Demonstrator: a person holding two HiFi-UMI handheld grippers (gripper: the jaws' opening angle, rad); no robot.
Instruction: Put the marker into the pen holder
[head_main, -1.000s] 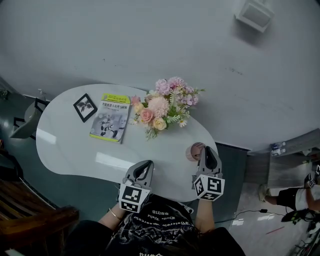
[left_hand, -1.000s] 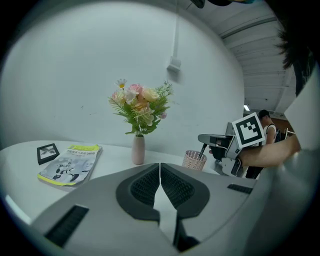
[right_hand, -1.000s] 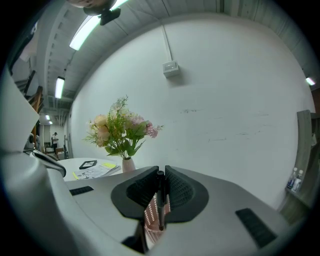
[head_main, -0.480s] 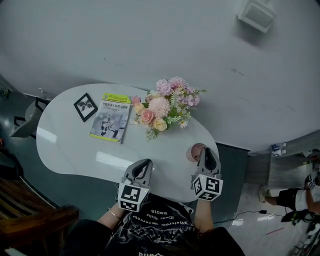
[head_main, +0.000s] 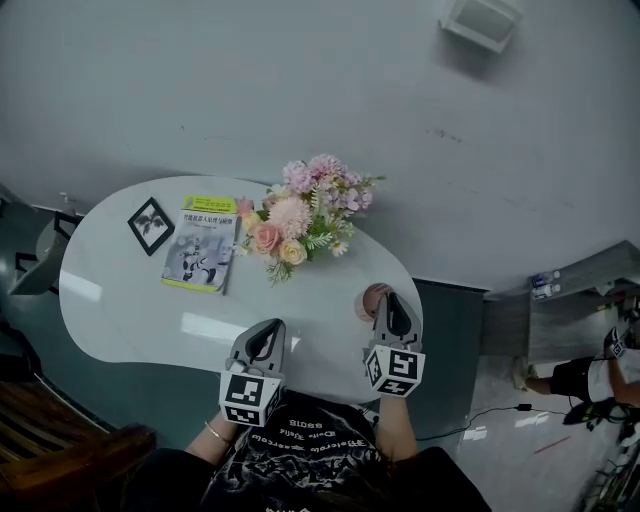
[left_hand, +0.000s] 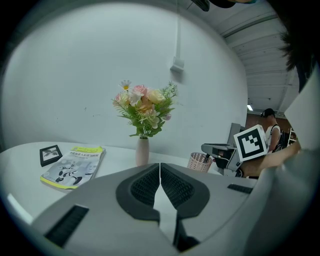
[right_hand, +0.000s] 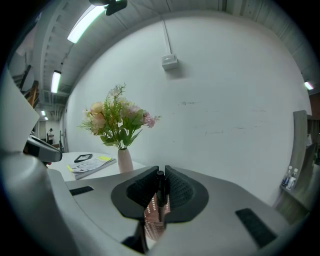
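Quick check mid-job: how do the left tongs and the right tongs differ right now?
The left tongs are shut on nothing, their pads meeting; the right tongs are shut on a black marker, held upright. The right tongs hang at the pink pen holder; the left tongs sit over the near edge of the table, apart from the holder. Both point toward the wall.
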